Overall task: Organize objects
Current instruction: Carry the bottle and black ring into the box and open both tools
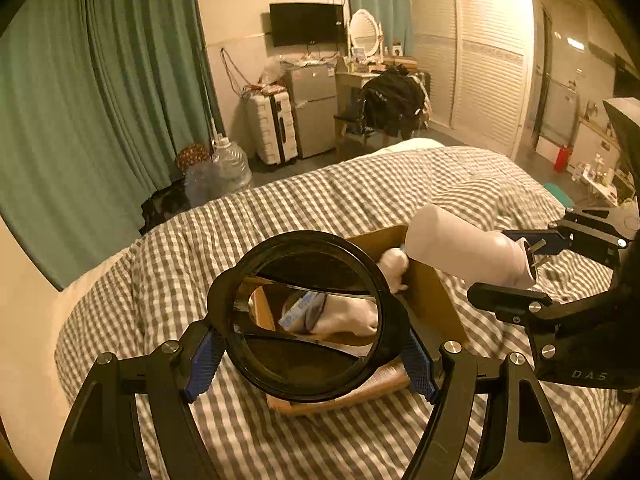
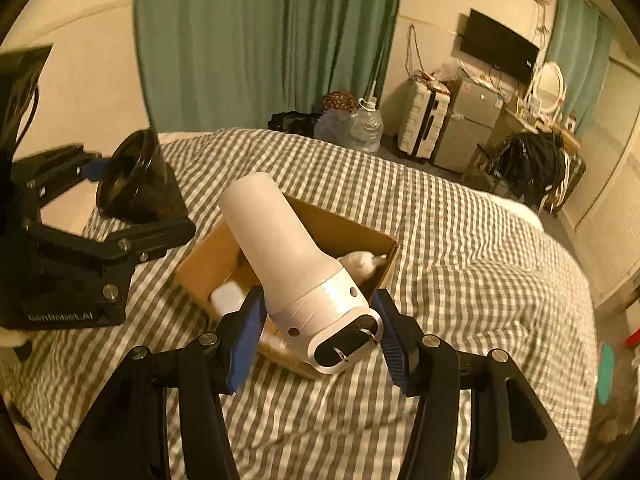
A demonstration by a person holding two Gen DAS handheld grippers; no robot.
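On the bed, a grey-and-white checked quilt (image 2: 460,248) covers the whole working surface, and in its middle sits an open brown cardboard box (image 2: 344,232) that already holds a few pale items, among them a small white bottle (image 2: 228,298) and something soft and white by the far wall (image 2: 360,262). Both grippers hover over this box.

The right gripper (image 2: 320,330) is clamped on a white cylindrical appliance with a two-pin plug on its rear face (image 2: 288,248); the blue pads press its banded base on either side, while the long barrel slants away over the box opening, held in the air and not resting on the contents. The left gripper (image 1: 310,354) is clamped on a round black-rimmed mirror (image 1: 308,316), gripped at the rim on both sides and tilted so its glass reflects the inside of the box; it hangs above the near edge of the box, beside the appliance and apart from it.

The step in hand looks like packing both objects. To do it well, the longer appliance should probably go first, laid lengthwise along a wall so that it does not crush the soft item, and lowered until it bears weight before the pads release. The mirror, likely fragile, is best kept clear meanwhile, then slid flat or on edge into the remaining gap.
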